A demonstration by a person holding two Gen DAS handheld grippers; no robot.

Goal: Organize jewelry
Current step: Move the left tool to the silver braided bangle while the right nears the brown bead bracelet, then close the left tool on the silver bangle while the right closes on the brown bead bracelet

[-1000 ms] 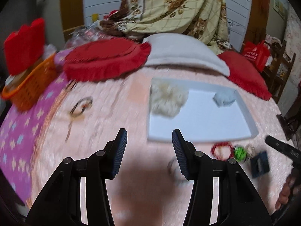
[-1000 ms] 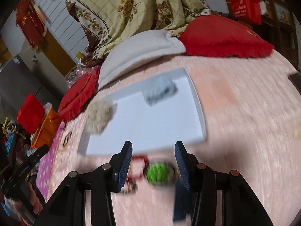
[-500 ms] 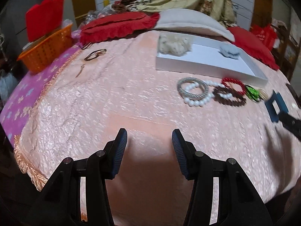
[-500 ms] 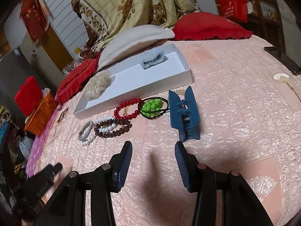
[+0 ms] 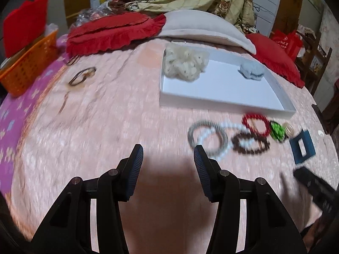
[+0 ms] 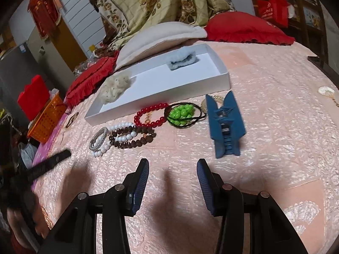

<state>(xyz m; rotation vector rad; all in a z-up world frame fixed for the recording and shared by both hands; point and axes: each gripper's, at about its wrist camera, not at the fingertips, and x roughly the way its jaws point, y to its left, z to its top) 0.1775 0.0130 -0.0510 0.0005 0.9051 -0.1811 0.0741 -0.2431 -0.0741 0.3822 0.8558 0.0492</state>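
A white tray (image 6: 220, 82) lies on the pink bedspread and holds a cream scrunchie (image 6: 115, 86) and a pale blue scrunchie (image 6: 182, 59). In front of it lie a red bead bracelet (image 6: 150, 114), a green bead hair tie (image 6: 182, 113), a brown bead bracelet (image 6: 133, 137), a white pearl bracelet (image 6: 120, 135), a silver bangle (image 6: 97, 138) and a blue claw clip (image 6: 224, 124). My right gripper (image 6: 172, 169) is open and empty, short of the clip. My left gripper (image 5: 166, 153) is open and empty, just left of the silver bangle (image 5: 207, 136). The tray (image 5: 211, 103) also shows in the left wrist view.
Red cushions (image 5: 114, 33) and a beige pillow (image 5: 203, 27) lie behind the tray. An orange basket (image 5: 25, 67) stands at the far left. A dark hair tie (image 5: 81, 77) lies left on the spread. A small pale trinket (image 6: 325, 91) sits at the right edge.
Both grippers have sunk nearer the bedspread. The left view swung out and came back closer to the bracelets. The right view backed off the green hair tie; the claw clip now lies ahead.
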